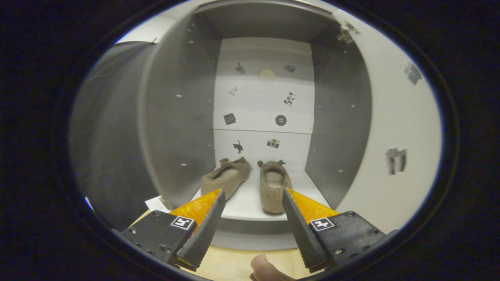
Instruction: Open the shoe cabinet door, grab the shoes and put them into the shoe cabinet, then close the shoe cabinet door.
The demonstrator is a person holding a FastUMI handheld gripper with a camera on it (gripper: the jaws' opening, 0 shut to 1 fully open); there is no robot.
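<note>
The shoe cabinet (340, 117) stands with its door (113, 132) swung out to the left. Two brown fuzzy slippers rest on its bottom shelf (246, 203): the left slipper (226, 177) lies angled, the right slipper (274, 185) points straight to the back wall. My gripper (253, 195) is open in front of the shelf, with nothing between its fingers. The right slipper's heel sits just beyond the right fingertip (287, 197).
The cabinet's white back wall (263, 101) carries small stickers. The white front panel (394, 156) spreads to the right. A person's fingertip (265, 269) shows below the fingers over the wooden floor (230, 265). A paper slip (157, 203) lies by the door's foot.
</note>
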